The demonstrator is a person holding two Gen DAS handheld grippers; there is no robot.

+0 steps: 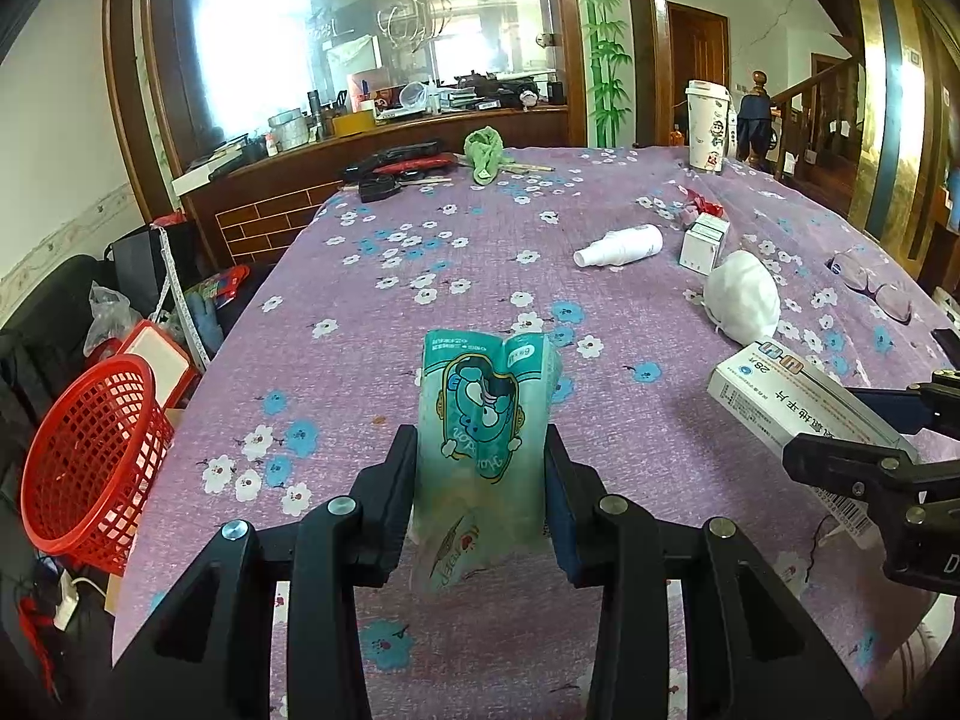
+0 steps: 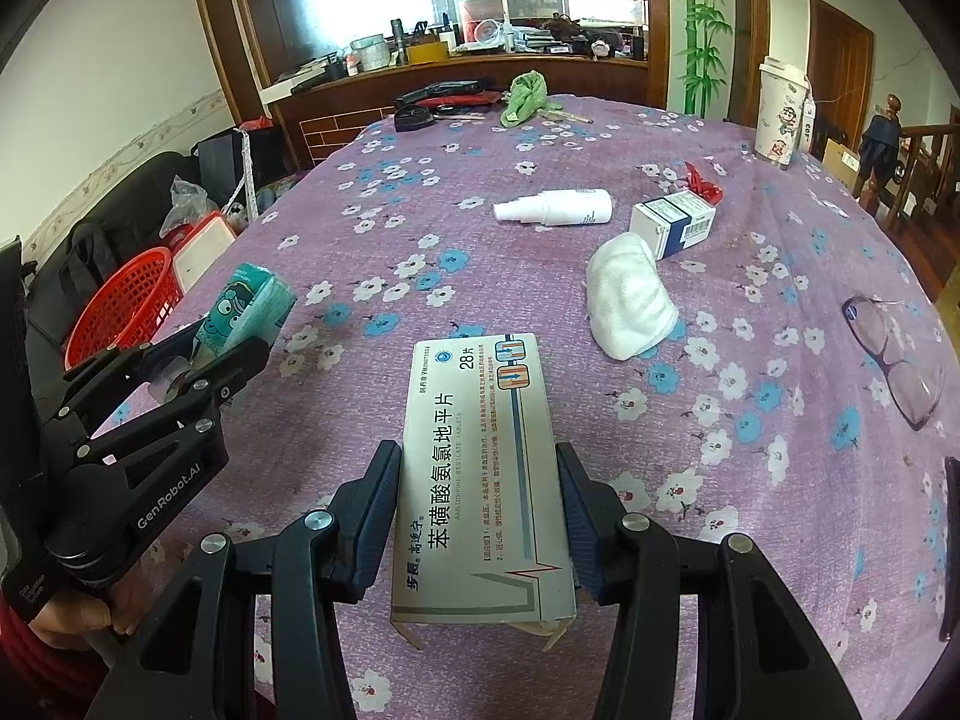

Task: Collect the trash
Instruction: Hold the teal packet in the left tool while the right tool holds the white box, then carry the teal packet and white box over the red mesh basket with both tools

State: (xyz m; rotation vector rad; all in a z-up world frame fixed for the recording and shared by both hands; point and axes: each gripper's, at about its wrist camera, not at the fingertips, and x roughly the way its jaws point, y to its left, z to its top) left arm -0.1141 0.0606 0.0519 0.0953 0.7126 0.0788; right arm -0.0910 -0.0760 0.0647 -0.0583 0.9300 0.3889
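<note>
Left gripper (image 1: pixel 480 468): jaws closed on a teal tissue pack (image 1: pixel 489 420), held upright above the flowered purple tablecloth (image 1: pixel 456 240), to the right of the red basket (image 1: pixel 90 462).
Right gripper (image 2: pixel 477 510): jaws clamped on the long sides of a white tablet box (image 2: pixel 480 468), farther right of the red basket than the tissue pack, its end flap hanging open toward the camera.
Red basket: stands off the table's left edge, lower than the tabletop; judged to be the drop point.
Risk, tissue pack: soft wrapper, pinched near its lower half; it could fold or slide out during the swing to the basket and land on the floor clutter beside it.
Risk, tablet box: thin card may buckle under the squeeze, and anything inside could spill through the open flap if tipped.
Risk, crossing: both grippers sit close together right of the basket; moving at once could knock one load loose.
Left on cloth, well right of the basket: white crumpled wad (image 2: pixel 630 306), spray bottle (image 2: pixel 558 207), small blue-and-white box (image 2: pixel 672 225).
Eyeglasses (image 2: pixel 894 348): farthest from the basket; not trash, easily swept by mistake.
</note>
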